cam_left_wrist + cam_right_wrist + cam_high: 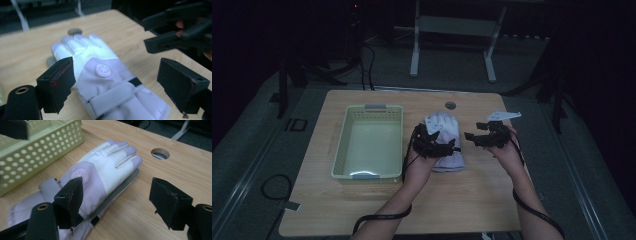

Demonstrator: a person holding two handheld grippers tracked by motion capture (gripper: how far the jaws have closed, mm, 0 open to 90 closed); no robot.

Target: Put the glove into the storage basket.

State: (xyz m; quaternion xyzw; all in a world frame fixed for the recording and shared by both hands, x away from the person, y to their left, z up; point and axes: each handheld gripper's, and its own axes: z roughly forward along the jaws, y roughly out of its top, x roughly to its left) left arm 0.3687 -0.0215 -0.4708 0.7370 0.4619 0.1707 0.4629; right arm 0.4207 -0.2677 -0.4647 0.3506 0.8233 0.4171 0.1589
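- High view: glove (446, 140) lies flat on the counter (472, 200), right of the basket (368, 142).
- Left gripper (120, 82) hovers over the cuff, fingers apart, empty.
- Right gripper (117, 202) view shows the glove's badge; its fingers gape, holding nothing.

My high view is dim and grainy, with the room behind sunk in black. Both gripper views are brighter: soft overhead light, faint shadows under the glove (100, 175), slight blur on my nearest jaws.
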